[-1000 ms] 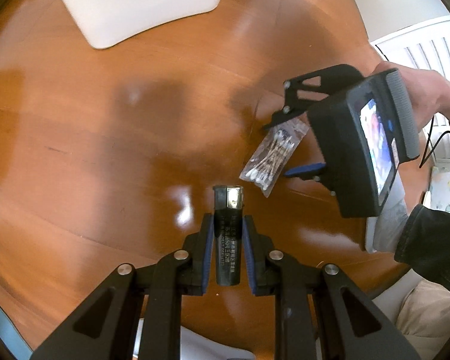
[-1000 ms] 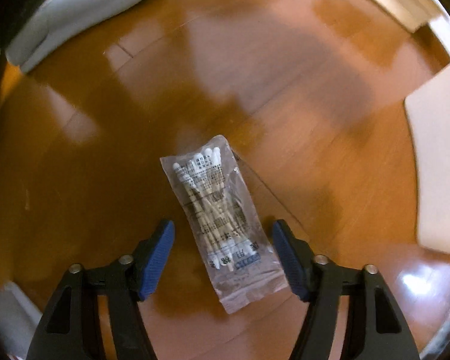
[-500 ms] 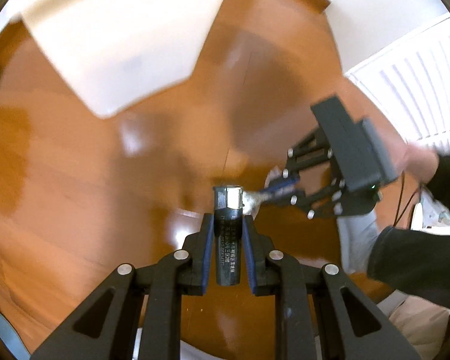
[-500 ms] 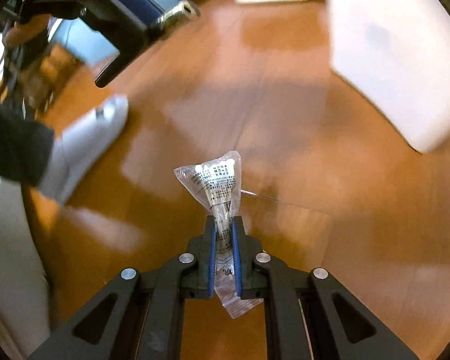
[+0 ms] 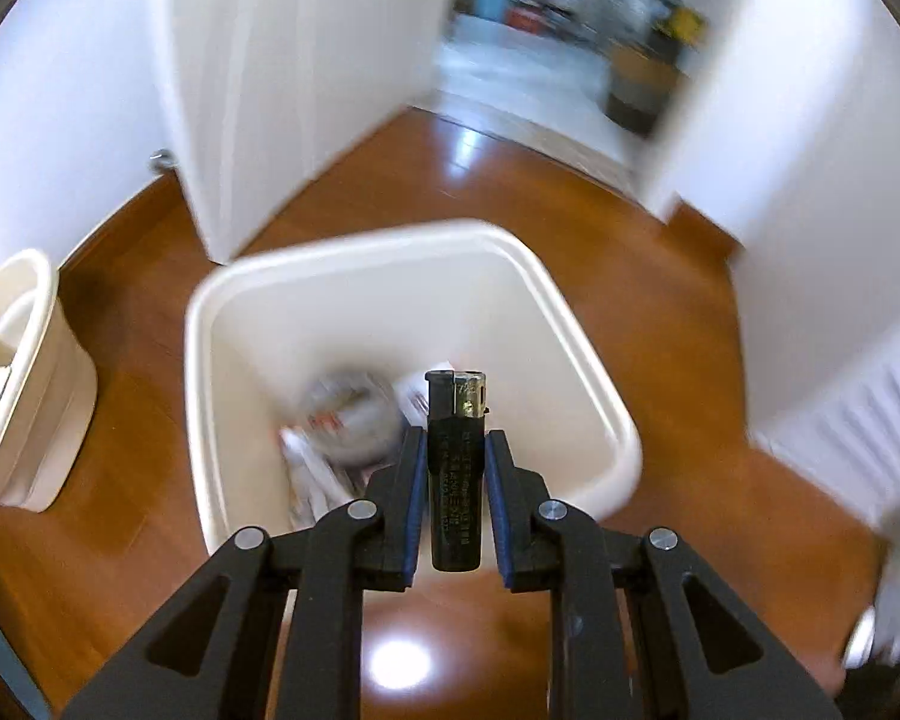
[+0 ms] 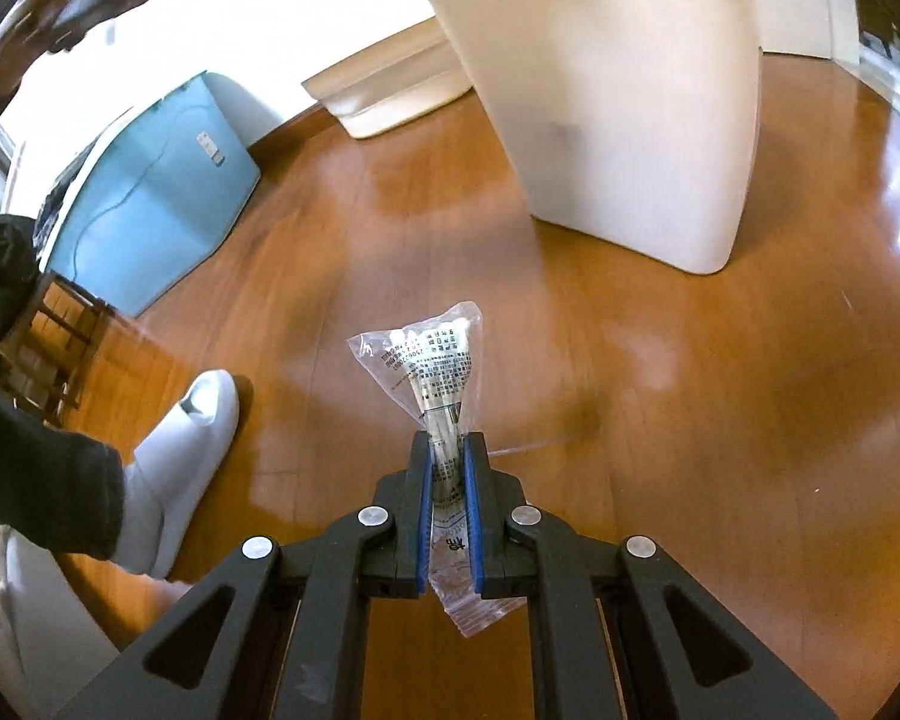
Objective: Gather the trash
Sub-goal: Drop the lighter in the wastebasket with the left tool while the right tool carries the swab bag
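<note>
Left hand-held gripper (image 5: 455,468): blue-padded black jaws pinch a black plastic lighter (image 5: 453,474) by its slim rectangular body, one pad on each long side. The lighter's long axis runs along the fingers, its shiny metal hood end pointing forward and away from the gripper, its base back between the pads. The lighter hangs over the open mouth of a white plastic trash bin (image 5: 576,354), a smooth rounded-square tub with a rolled rim; blurred crumpled wrappers (image 5: 348,414) lie in its bottom. A second, smaller cream bin (image 5: 36,414) stands on the glossy wooden floor (image 5: 660,294) to the left. Right hand-held gripper (image 6: 447,468): jaws pressed together on a clear crinkled plastic packet of cotton swabs (image 6: 429,372), gripped near its lower end. The packet's long axis also follows the fingers; its printed upper part fans out ahead of the pads, swab tips forward, and a short tail sticks out behind. It is held above the floor, well short of the bin's matte white wall (image 6: 618,120). A white slipper (image 6: 180,462) is at the left.
</note>
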`<move>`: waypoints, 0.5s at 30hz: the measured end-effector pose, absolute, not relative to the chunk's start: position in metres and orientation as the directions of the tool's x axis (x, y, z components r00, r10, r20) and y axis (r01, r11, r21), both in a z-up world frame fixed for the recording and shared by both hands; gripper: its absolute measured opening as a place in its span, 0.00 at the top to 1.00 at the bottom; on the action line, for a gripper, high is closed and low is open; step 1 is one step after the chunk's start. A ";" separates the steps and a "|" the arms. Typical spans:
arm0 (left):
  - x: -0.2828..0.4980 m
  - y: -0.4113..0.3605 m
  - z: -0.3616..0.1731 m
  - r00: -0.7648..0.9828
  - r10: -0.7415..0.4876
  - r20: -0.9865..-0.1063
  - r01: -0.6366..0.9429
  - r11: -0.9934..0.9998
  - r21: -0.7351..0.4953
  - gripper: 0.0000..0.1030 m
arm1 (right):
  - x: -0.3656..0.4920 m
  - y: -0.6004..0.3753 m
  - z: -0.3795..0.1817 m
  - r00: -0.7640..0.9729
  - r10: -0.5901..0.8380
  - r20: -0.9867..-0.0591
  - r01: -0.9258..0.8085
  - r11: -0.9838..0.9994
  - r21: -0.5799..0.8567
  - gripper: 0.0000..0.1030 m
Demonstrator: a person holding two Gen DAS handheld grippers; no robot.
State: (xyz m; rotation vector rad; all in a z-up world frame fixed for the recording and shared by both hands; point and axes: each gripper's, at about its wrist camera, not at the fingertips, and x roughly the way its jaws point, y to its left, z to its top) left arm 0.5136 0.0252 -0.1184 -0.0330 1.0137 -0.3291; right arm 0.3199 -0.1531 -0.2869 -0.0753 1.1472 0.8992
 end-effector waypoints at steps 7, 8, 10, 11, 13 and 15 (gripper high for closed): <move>0.544 0.044 -0.170 0.437 -0.175 -0.882 0.070 0.985 -0.160 0.60 | 0.324 -0.163 -0.283 0.128 0.581 -0.803 -0.644 0.665 0.378 0.91; 0.540 0.049 -0.171 0.449 -0.164 -0.878 0.063 0.986 -0.152 0.55 | 0.324 -0.164 -0.280 0.134 0.582 -0.802 -0.646 0.665 0.375 0.91; 0.535 0.051 -0.166 0.454 -0.161 -0.876 0.060 0.987 -0.151 0.55 | 0.323 -0.166 -0.274 0.159 0.584 -0.796 -0.638 0.676 0.368 0.91; 0.527 0.055 -0.163 0.456 -0.164 -0.875 0.063 0.986 -0.152 0.55 | 0.327 -0.171 -0.268 0.176 0.586 -0.791 -0.632 0.683 0.366 0.91; 0.505 0.059 -0.157 0.451 -0.171 -0.876 0.085 0.985 -0.149 0.55 | 0.338 -0.178 -0.250 0.215 0.599 -0.771 -0.619 0.695 0.367 0.91; 0.481 0.056 -0.154 0.431 -0.173 -0.886 0.116 0.984 -0.136 0.55 | 0.352 -0.186 -0.225 0.266 0.622 -0.736 -0.609 0.701 0.372 0.91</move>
